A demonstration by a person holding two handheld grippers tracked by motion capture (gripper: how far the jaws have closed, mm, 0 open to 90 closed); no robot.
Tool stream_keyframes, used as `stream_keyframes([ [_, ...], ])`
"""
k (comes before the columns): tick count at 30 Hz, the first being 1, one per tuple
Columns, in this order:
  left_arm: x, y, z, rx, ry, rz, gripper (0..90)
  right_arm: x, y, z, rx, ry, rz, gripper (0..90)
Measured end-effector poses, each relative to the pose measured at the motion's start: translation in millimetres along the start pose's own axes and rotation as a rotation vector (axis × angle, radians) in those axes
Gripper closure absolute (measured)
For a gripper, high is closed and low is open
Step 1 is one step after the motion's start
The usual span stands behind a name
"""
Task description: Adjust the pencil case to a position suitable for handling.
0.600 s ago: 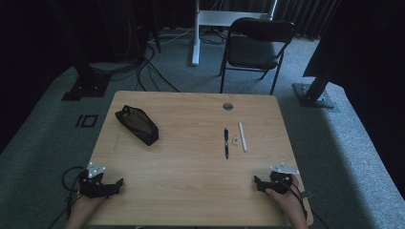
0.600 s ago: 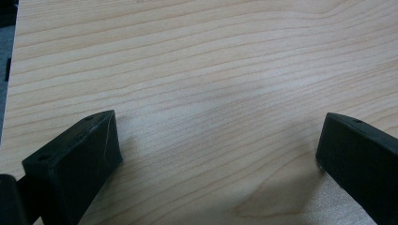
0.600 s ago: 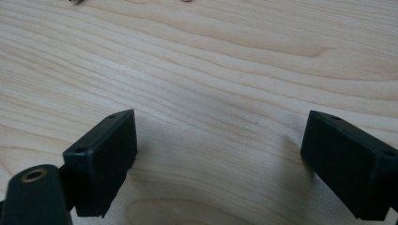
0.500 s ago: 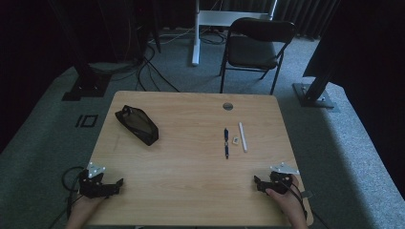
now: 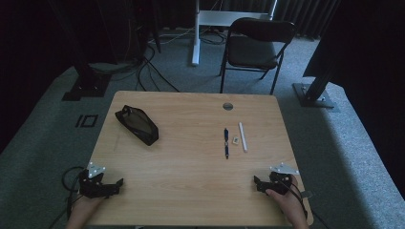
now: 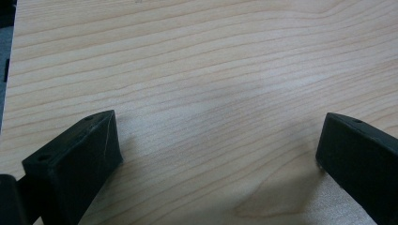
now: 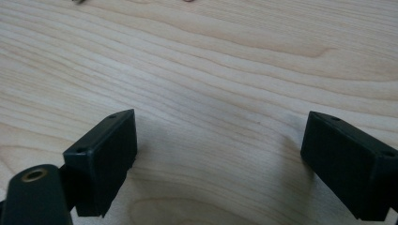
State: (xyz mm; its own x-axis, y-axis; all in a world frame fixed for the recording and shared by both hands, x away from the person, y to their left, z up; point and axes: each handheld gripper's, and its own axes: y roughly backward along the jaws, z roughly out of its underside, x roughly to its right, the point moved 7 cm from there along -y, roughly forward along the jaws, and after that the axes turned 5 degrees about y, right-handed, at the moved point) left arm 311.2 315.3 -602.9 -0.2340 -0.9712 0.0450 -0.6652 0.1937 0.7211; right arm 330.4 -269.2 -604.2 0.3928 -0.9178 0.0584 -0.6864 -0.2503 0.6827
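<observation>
A: Where are the two tools?

B: The left tool [image 5: 117, 183] sits at the near left corner of the table [image 5: 191, 167]. The right tool [image 5: 258, 183] sits at the near right corner. A hand holds each one.

A: Are they open?

B: Yes. Both stand wide open. Only bare wood shows between their jaws, so they hold nothing.

A: What lies on the table?

B: A dark pen [image 5: 226, 142] lies in the middle right part, well apart from the right tool. Just beside it is a small eraser [image 5: 235, 140], then a white stick [image 5: 243, 137]. A black pouch [image 5: 136, 124] lies tilted on the far left part, well apart from the left tool.
</observation>
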Motion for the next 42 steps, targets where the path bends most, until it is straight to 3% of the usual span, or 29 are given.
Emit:
stream_keyframes([
  [16, 0.0, 0.0, 0.0, 0.0, 0.0, 0.0, 0.2, -11.7, -3.5, -11.0, 0.017, 0.016, -0.03, 10.7],
  [42, 0.0, 0.0, 0.0, 0.0, 0.001, 0.0, 0.2, -48.7, -10.5, -49.5, 0.096, 0.046, -0.107, 10.7],
])
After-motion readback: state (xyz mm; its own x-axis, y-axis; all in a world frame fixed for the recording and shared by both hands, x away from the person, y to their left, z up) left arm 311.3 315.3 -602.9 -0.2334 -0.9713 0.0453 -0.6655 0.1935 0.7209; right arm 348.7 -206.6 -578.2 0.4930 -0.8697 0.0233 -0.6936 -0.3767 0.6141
